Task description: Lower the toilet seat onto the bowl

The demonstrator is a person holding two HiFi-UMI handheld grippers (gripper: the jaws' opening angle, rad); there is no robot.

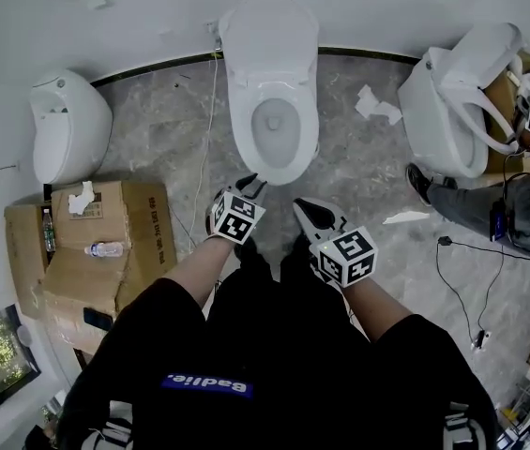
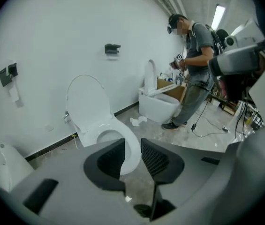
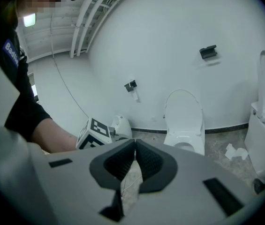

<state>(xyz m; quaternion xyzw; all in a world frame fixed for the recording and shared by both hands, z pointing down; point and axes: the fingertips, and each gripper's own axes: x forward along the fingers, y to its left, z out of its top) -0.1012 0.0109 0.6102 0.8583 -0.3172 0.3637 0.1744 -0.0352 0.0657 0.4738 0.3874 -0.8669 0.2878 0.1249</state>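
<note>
The white toilet (image 1: 274,162) stands against the wall straight ahead of me. Its lid (image 1: 269,36) is upright against the wall, and the seat ring (image 1: 246,125) lies flat on the bowl. Both grippers hang in front of the bowl without touching it. The left gripper (image 1: 250,187) is nearest the bowl's front rim; its jaws stand apart with nothing between them (image 2: 132,142), and the seat (image 2: 99,134) shows beyond them. The right gripper (image 1: 304,210) sits a little further back, its pads meeting on nothing (image 3: 135,142). The toilet (image 3: 184,135) also shows in the right gripper view.
An open cardboard box (image 1: 133,242) with a water bottle (image 1: 105,249) sits at my left, and a white fixture (image 1: 68,125) stands behind it. Another toilet (image 1: 452,111) is at the right with a person (image 1: 527,204) beside it. Paper scraps (image 1: 377,106) and a cable (image 1: 210,139) lie on the floor.
</note>
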